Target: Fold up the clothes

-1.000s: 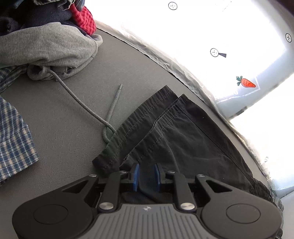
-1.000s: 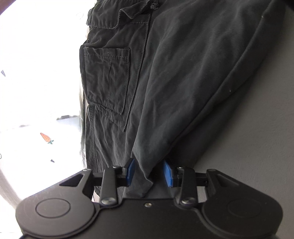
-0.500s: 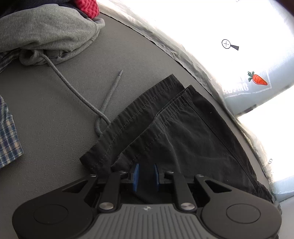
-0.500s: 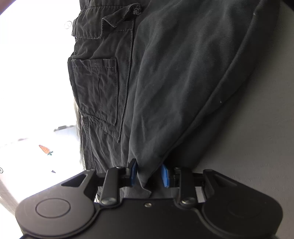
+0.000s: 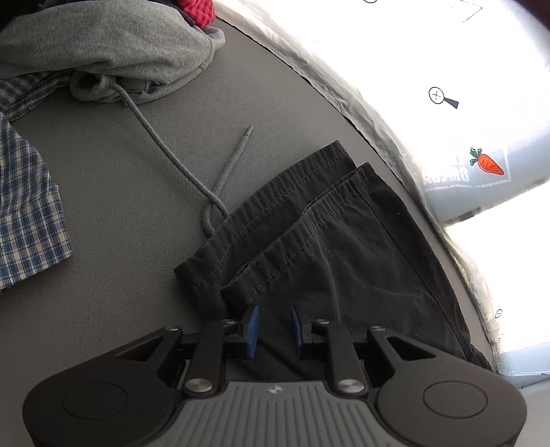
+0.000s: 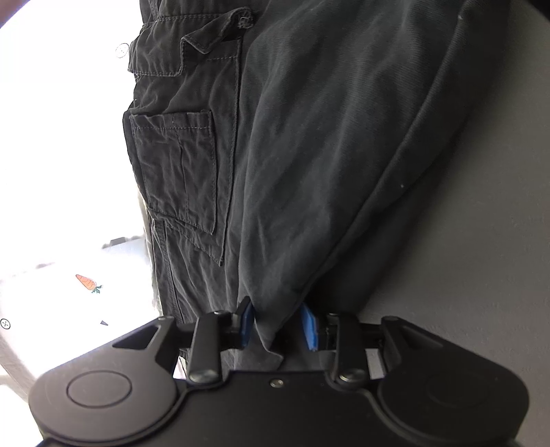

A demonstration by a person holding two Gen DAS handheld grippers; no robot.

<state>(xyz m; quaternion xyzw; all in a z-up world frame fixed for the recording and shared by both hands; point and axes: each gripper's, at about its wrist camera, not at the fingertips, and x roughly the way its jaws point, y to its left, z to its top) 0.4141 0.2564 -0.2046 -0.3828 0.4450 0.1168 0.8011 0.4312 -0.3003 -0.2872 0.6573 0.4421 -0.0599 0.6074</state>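
Black cargo trousers lie on the grey table, their two hemmed leg ends stacked near its far edge in the left wrist view. Nothing resembling a container shows, only a pile of other clothes at the far left: a grey hoodie with its drawstring trailing to the trouser hem, a blue plaid shirt, and a scrap of red fabric cut off by the frame.

The left gripper sits over the leg fabric with a gap between its blue pads; whether cloth is pinched there cannot be told. The right gripper has a bunched fold of the trousers running down between its pads, with space beside the cloth, so a firm grasp cannot be confirmed. A flapped cargo pocket shows beside that fold. The floor beyond the table is washed out white, apart from a carrot sticker.

Compared with half a second ago, the left view has swung so more of the plaid shirt appears, and the right jaws stand slightly wider.
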